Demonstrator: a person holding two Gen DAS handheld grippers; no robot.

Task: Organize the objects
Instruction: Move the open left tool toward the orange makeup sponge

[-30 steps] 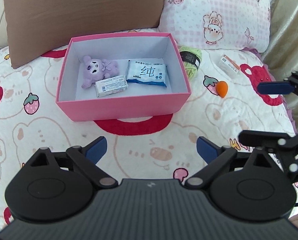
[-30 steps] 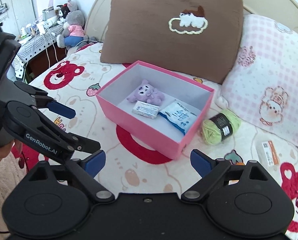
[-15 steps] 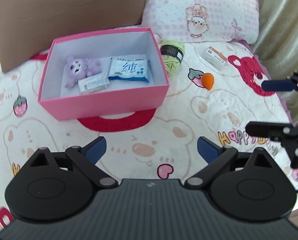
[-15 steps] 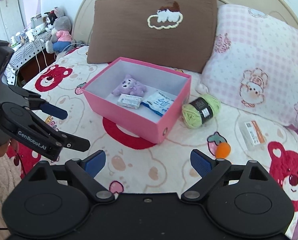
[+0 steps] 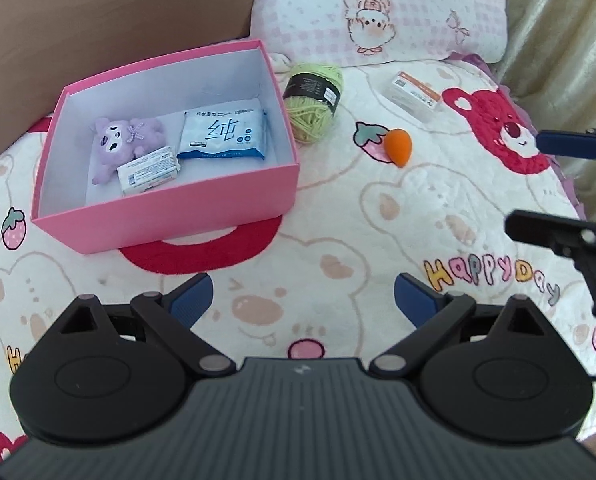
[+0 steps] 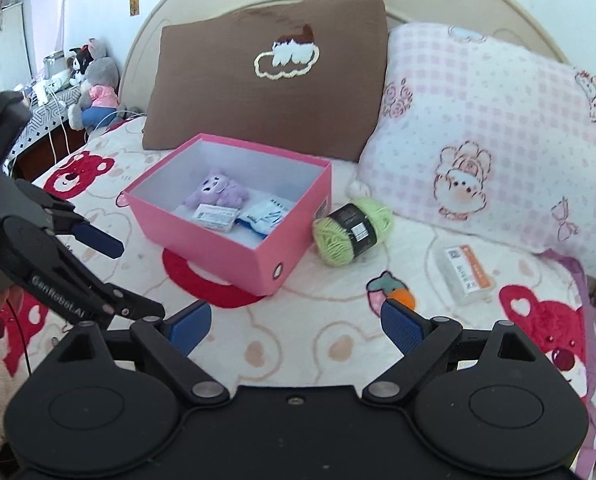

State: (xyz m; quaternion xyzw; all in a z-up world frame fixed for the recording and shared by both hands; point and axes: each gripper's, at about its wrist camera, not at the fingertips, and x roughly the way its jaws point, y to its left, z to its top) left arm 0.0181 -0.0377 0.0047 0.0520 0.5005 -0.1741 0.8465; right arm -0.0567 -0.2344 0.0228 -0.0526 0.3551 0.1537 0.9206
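A pink box (image 5: pixel 202 206) (image 6: pixel 234 258) on the bed holds a purple plush (image 5: pixel 124 142) (image 6: pixel 218 192), a small white packet (image 5: pixel 148 170) (image 6: pixel 214 216) and a blue-white wipes pack (image 5: pixel 222 134) (image 6: pixel 266 214). To its right lie a green yarn ball (image 5: pixel 312 104) (image 6: pixel 350 232), an orange sponge (image 5: pixel 398 146) (image 6: pixel 404 296) and a small clear box with an orange label (image 5: pixel 414 96) (image 6: pixel 464 276). My left gripper (image 5: pixel 302 300) is open and empty in front of the pink box. My right gripper (image 6: pixel 296 322) is open and empty, with the sponge just past its right fingertip.
A brown pillow (image 6: pixel 266 72) and a pink checked pillow (image 6: pixel 490 136) stand behind the pink box. A curtain (image 5: pixel 558 20) hangs at the bed's right edge. Plush toys sit on a side table (image 6: pixel 90 88) far left. Each gripper shows in the other's view.
Both grippers have swung right and closer to the bed. The loose items right of the pink box now sit nearer the middle of both views. Both stay open.
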